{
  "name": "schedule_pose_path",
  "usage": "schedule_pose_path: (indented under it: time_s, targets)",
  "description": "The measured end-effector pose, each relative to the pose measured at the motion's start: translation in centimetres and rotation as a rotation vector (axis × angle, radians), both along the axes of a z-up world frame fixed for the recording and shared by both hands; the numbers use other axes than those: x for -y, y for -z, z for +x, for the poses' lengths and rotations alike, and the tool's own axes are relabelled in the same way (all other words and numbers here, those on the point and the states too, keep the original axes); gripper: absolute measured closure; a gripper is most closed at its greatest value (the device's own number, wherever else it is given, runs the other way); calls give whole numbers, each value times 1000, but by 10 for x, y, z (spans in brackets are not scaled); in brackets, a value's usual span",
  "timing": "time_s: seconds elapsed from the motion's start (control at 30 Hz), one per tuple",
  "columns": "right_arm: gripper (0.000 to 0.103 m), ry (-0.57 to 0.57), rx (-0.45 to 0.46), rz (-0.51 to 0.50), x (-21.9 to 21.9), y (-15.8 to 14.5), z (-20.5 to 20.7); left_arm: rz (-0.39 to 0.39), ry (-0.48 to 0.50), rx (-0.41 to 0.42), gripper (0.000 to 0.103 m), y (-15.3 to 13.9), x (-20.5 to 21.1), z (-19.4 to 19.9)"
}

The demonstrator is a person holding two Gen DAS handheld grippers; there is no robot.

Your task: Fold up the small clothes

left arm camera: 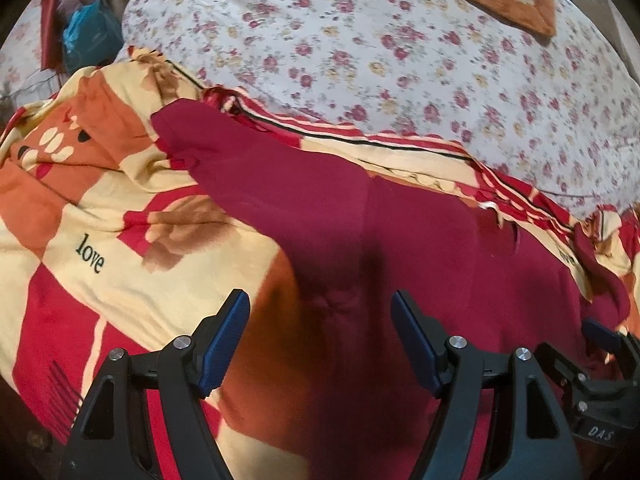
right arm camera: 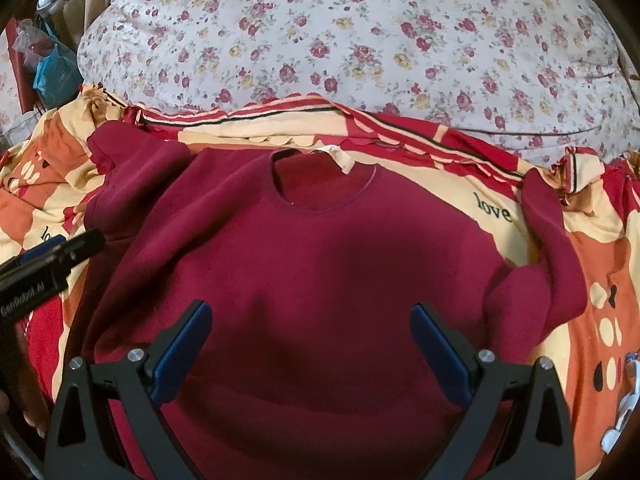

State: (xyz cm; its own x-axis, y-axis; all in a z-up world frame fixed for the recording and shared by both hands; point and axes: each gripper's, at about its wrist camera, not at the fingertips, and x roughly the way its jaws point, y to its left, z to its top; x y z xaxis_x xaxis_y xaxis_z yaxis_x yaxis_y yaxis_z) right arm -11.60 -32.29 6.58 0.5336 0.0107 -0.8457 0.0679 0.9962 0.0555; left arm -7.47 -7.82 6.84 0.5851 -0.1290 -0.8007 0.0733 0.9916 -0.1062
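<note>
While spread flat on bed's patterned blanket (right arm camera: 560,248), maroon sweater (right arm camera: 320,272) neck toward floral quilt (right arm camera: 360,40), sleeves out to both blanket sides. Left hand-held gripper (left arm camera: 320,344) and right hand-held gripper (right arm camera: 312,348) hovering above, jaws wide apart, holding nothing.

Maroon sweater (right arm camera: 320,264) lies spread flat, front up.

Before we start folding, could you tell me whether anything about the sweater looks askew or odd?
The sweater lies mostly flat, but its white neck label is flipped out over the collar, and both sleeves are bunched rather than spread, one humped over the patterned sheet. Both grippers hover open.
</note>
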Motion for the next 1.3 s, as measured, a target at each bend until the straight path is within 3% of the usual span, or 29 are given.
schedule_pose_path:
  time_s: [0.6, 1.3]
  targets:
    - [2, -37, 1, 25, -13, 15, 19, 2, -49, -37, 49, 26, -13, 15]
    - [1, -62, -4, 7, -26, 43, 32, -29, -59, -67, 49, 32, -21, 22]
